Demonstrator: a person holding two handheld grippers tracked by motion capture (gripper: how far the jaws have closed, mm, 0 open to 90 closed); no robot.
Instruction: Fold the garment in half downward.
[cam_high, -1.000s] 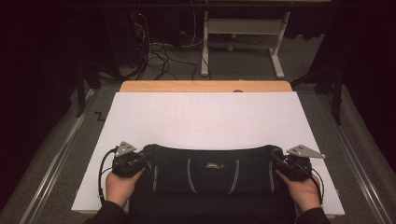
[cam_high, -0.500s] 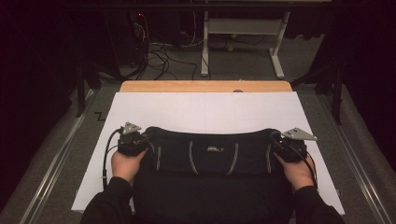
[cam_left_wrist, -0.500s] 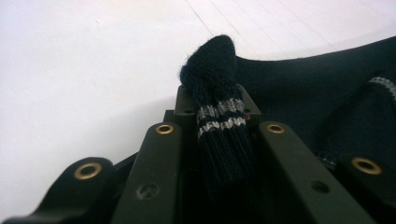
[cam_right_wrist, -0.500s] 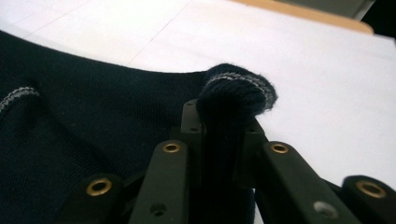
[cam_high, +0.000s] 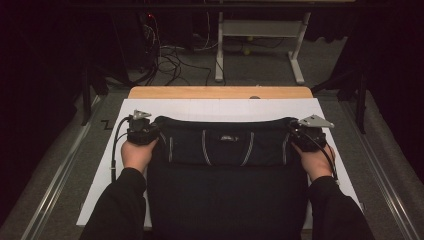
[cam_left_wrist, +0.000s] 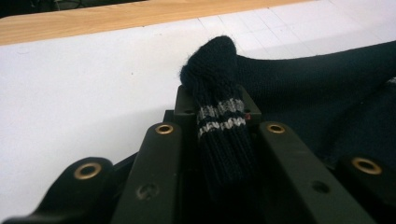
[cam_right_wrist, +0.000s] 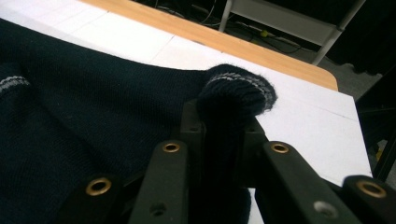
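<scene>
A dark navy knitted sweater with grey stripes lies spread over the near half of the white sheet. Its far part is a folded band stretched between my two grippers. My left gripper is shut on the band's left corner, where ribbed knit with two grey stripes bulges up between the jaws. At the right corner my right gripper is shut on a bunched ribbed edge with a grey stripe. Both hands hold the fabric taut a little above the table.
The white sheet covers a wooden table whose bare edge shows at the far side. Beyond it stand a metal table frame and loose cables on the floor. Metal rails run along both sides.
Both grippers have carried the sweater's folded edge away from the person, toward the far side of the sheet, and slightly upward. More of the sweater now lies spread behind the fold.
</scene>
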